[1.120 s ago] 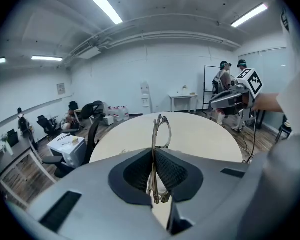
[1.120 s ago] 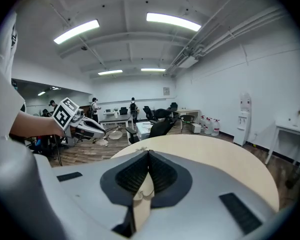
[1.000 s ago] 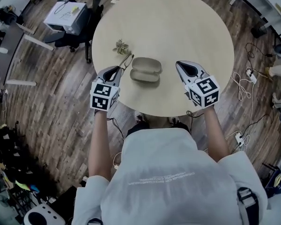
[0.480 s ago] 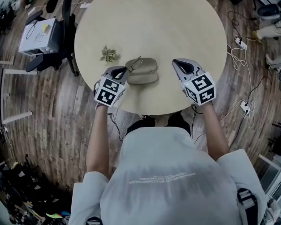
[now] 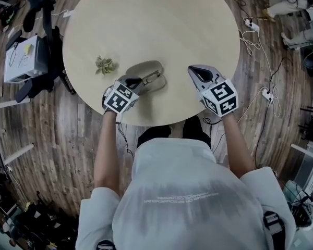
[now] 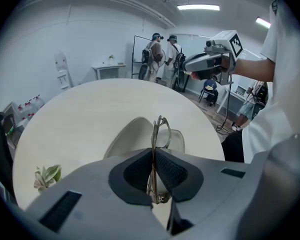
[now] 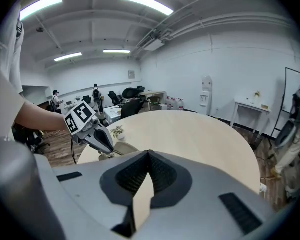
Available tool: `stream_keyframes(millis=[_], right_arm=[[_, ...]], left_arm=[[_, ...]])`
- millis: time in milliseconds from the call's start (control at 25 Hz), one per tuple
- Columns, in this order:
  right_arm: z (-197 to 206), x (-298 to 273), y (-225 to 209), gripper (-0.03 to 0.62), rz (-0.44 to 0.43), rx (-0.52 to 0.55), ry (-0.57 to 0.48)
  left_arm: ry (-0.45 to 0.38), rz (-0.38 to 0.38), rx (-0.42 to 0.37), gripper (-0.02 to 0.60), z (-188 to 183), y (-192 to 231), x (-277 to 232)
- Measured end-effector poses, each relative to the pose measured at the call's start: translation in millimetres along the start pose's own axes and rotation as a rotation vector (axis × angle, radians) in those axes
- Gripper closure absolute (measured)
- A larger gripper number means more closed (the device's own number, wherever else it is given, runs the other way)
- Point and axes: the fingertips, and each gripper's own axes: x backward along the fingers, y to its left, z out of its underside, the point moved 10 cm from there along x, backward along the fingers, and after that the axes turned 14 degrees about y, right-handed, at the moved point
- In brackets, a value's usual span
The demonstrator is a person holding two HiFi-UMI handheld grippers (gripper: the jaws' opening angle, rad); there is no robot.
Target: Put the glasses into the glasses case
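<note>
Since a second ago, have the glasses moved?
Yes: the thin wire-framed glasses, in the left tongs, shifted right, from beside the open beige glasses case to over it.

small plant (image 5: 104, 65) on round beige table (image 5: 161, 20)

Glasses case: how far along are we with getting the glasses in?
Done: the glasses case lies open and the left gripper is shut on the glasses. In hand: they hang over the open case. Left: lay them in and release. The right gripper is shut and empty.
</note>
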Motion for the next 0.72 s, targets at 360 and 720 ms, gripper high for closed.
stream_keyframes(millis=[360, 720], right_arm=[[18.6, 7.2, 9.5, 0.592, 0.032, -0.051, 0.034], [23.6, 15.8, 11.5, 0.592, 0.046, -0.043, 0.050]], left_arm=[[0.118, 0.074, -0.113, 0.555, 1.6, -5.8, -31.8], [0.151, 0.118, -0.141, 0.551, -0.5, -19.1, -51.2]])
